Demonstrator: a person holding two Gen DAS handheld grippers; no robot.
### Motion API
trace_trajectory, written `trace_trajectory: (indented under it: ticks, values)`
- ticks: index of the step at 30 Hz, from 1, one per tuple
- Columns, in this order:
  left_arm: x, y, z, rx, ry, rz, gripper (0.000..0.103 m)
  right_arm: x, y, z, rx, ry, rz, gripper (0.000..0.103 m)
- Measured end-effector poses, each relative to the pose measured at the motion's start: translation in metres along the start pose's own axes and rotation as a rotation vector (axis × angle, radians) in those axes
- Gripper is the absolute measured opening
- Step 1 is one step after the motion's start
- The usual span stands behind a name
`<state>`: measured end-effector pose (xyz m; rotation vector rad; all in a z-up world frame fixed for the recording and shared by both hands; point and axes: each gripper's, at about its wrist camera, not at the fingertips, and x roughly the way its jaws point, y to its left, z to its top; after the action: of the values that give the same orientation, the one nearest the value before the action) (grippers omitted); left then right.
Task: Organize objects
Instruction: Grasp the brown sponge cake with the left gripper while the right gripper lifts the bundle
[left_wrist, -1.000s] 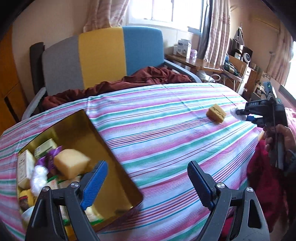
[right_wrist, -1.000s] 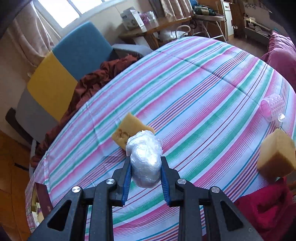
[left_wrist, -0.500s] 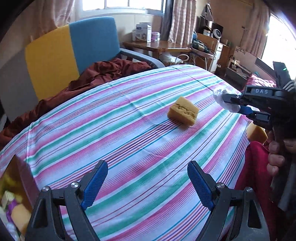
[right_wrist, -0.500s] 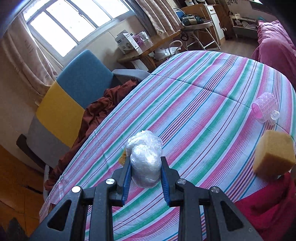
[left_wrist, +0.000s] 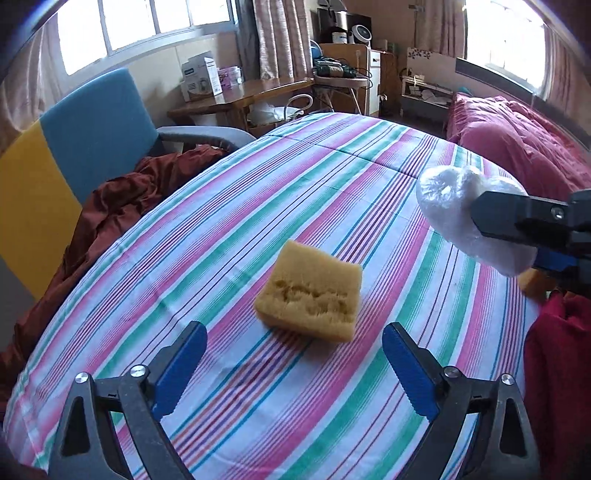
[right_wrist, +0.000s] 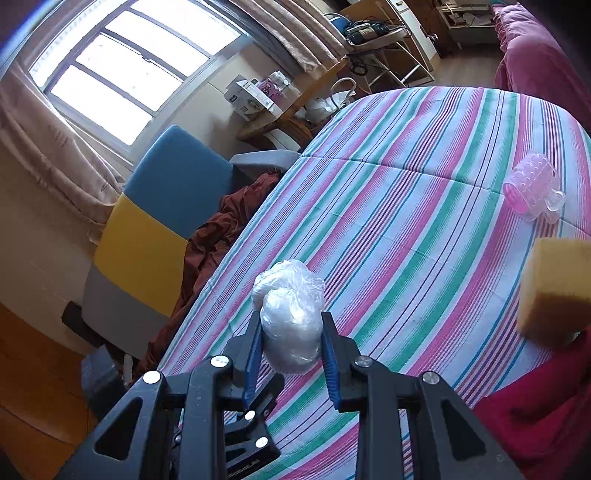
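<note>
Covering the table, a striped cloth lies under both grippers. A yellow sponge sits just ahead of the left gripper, whose empty jaws are opening. The right gripper is clamped on a white plastic-wrapped bundle.

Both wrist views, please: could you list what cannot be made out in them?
- Second sponge, right wrist view: cut off by the right edge.
- White plastic bundle, left wrist view: its rear is hidden behind the right gripper.
- Boxes on the side table: print too small.
</note>
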<state>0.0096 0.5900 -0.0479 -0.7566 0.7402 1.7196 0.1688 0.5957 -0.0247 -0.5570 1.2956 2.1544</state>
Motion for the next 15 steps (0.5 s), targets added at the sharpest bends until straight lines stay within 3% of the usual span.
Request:
trace_trajectory:
  ticks: [7,8,10,15]
  values:
    - [0.043,0.001,0.016,0.038,0.037,0.028,0.098,0.002,-0.002,0.001,0.014,0.006,0.023,0.029]
    - [0.046,0.003,0.016,0.026,0.041,0.016,0.087,0.003,-0.002,0.001,0.015,0.007,0.022,0.029]
    - [0.045,0.008,0.012,-0.033,0.064,-0.083,0.068,0.002,-0.001,0.001,0.013,0.007,0.018,0.029]
    - [0.015,0.011,-0.019,-0.106,0.043,-0.063,0.064,0.008,0.004,0.000,-0.024,0.033,0.006,0.029]
